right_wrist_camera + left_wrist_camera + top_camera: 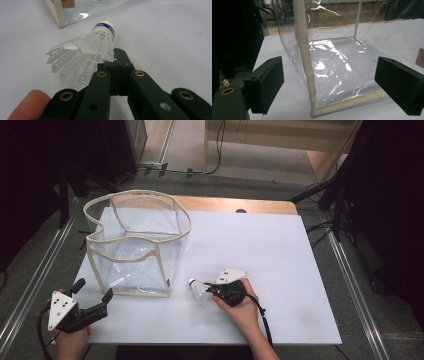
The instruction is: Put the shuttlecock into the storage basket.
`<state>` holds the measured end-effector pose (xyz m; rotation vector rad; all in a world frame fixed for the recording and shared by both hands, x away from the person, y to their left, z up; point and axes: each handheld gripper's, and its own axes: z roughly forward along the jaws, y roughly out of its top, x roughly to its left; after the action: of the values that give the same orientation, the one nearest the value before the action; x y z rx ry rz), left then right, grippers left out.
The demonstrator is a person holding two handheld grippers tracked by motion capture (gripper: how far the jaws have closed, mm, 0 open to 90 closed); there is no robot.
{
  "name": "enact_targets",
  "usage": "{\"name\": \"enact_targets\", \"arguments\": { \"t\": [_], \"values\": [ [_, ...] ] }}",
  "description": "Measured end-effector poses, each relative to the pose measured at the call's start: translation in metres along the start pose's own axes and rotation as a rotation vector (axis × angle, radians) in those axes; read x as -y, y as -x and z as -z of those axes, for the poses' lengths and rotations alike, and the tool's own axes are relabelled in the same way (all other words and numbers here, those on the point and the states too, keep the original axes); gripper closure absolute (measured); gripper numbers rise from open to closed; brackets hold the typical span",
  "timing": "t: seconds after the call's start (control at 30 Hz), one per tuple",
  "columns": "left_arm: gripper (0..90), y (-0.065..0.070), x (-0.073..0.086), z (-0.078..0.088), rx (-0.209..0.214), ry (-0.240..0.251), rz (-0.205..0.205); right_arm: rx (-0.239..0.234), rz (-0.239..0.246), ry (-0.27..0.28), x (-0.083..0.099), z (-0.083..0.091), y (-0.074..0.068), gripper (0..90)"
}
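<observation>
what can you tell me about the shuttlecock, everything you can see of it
The shuttlecock is white, with a translucent plastic-looking ribbed skirt and a rounded white cap ringed by a blue band with small print. It lies on its side on the white table, cap pointing toward the clear bag but apart from it. The right gripper has its jaws closed on the skirt's edge.

The right tongs (117,58) are closed on the edge of a white shuttlecock's (86,51) skirt; its cork points far, toward the clear bag's corner (58,15), on the white bench (162,37).
</observation>
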<state>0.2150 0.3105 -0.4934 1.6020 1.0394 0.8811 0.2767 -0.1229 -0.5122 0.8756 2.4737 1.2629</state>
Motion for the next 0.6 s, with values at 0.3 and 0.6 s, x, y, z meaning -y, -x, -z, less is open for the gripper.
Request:
{"name": "enact_targets", "arguments": {
  "t": [0.3, 0.6],
  "values": [
    [9.3, 0.000, 0.000, 0.000, -0.001, 0.000, -0.001, 0.018, -0.009, 0.048, -0.008, 0.016, 0.006, 87.2],
    [9.3, 0.001, 0.000, 0.000, -0.002, -0.001, -0.002, 0.046, -0.012, 0.075, -0.016, 0.030, 0.010, 87.2]
  ]
}}
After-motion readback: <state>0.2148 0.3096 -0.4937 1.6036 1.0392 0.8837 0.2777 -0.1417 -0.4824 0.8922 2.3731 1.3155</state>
